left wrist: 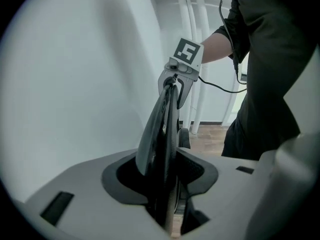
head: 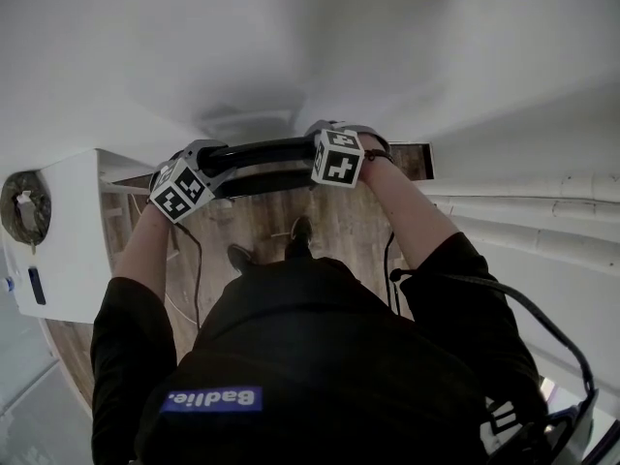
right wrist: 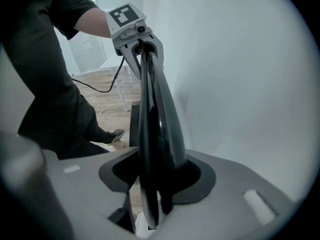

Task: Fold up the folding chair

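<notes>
Two hand-held grippers sit astride the top edge of the folding chair (head: 266, 150), one towards each end. The left hand-held gripper (left wrist: 167, 184) has its jaws parted. The chair's thin black edge runs between them, with a strip of wooden floor (head: 339, 223) showing through the gap beside it, so the pads do not look clamped. The right hand-held gripper (right wrist: 155, 184) is the same: jaws apart, the edge between them, and a gap on one side.

The chair stands upright just beside a white wall (head: 291, 37). It looks slim in both gripper views, so it seems flat or nearly flat.

The shell is glossy, hard black plastic. It is probably stiff and light enough for two grips, but slick under the pads. The top rail near its two ends looks like the best place to hold it, since it is narrow enough for the jaws and far from the hinges. Left loose, the chair could slide down the wall or spring open.
</notes>
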Action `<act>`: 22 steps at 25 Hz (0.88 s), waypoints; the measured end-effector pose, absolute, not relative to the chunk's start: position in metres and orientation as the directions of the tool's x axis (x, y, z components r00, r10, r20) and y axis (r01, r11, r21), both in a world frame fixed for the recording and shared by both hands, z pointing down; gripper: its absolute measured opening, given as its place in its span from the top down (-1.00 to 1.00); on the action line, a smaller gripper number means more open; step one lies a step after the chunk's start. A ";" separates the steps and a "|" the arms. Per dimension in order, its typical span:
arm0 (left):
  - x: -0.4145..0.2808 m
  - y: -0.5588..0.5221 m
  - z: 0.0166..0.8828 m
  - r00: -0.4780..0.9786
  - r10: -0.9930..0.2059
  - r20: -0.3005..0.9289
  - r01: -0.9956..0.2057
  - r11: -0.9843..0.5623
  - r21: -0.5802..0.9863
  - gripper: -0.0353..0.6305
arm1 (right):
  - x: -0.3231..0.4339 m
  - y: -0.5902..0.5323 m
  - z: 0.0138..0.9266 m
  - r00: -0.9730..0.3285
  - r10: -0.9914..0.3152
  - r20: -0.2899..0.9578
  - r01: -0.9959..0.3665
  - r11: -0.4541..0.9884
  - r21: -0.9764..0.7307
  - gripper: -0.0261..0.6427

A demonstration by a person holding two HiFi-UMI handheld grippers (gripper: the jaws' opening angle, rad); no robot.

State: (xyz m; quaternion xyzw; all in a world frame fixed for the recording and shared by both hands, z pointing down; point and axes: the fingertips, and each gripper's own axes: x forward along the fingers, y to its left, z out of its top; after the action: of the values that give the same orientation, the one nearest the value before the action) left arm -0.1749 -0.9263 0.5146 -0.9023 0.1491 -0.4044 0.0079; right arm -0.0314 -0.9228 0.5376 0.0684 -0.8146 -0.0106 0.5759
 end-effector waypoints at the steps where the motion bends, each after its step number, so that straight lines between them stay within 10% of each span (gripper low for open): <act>1: -0.174 -0.927 0.514 0.631 -0.289 0.720 -0.267 -0.952 -0.148 0.43 | -0.028 -0.925 0.540 -0.343 -0.160 0.926 -0.120 0.985 0.125 0.40; 22: -0.208 -0.963 0.486 0.468 -0.590 0.657 -0.459 -0.798 -0.390 0.30 | -0.023 -0.976 0.540 -0.451 -0.407 0.795 -0.302 0.907 0.293 0.16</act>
State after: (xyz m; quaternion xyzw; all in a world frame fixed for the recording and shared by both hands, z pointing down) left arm -0.2082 -0.9626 0.4860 -0.8531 0.3076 -0.4139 0.0792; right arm -0.0225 -0.9763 0.5399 0.2084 -0.8500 -0.0544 0.4807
